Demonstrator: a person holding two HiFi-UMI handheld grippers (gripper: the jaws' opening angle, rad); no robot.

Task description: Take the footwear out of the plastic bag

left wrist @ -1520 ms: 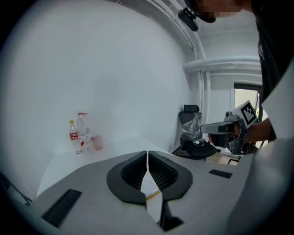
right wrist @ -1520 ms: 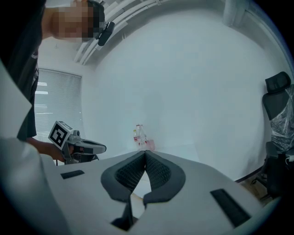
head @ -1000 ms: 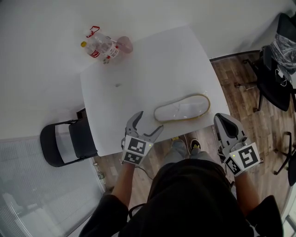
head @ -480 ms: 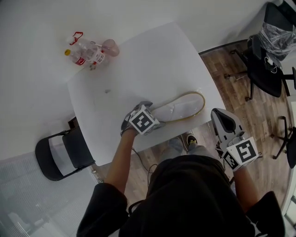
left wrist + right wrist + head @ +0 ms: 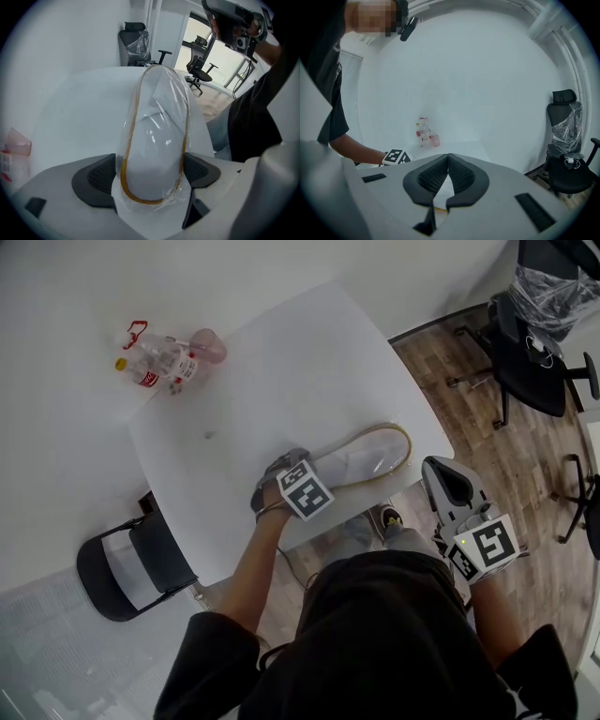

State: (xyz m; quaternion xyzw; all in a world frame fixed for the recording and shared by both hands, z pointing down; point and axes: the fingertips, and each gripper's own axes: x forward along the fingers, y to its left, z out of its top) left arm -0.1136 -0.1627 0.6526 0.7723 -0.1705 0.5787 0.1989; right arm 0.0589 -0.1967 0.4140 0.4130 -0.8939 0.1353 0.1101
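Note:
A white slipper with a tan rim lies in a clear plastic bag (image 5: 364, 456) near the front edge of the white table (image 5: 281, 371). My left gripper (image 5: 292, 474) points steeply down over the bag's left end. Its jaws have just been opening and stand wide, one on each side of the bagged slipper (image 5: 154, 136), without squeezing it. The left gripper (image 5: 150, 176) holds nothing. My right gripper (image 5: 448, 486) hovers off the table's right front corner, shut and empty. In the right gripper view, the right gripper (image 5: 448, 171) shows its pads pressed together.
Plastic bottles (image 5: 148, 364) and a pink cup (image 5: 208, 345) stand at the table's far left corner. A folding chair (image 5: 131, 563) sits left of the table. Black office chairs (image 5: 530, 352), one carrying a plastic bag, stand on the wood floor at right.
My left gripper went from the table's front edge down onto the bagged slipper's left end and tipped to point downward. The right gripper stayed put.

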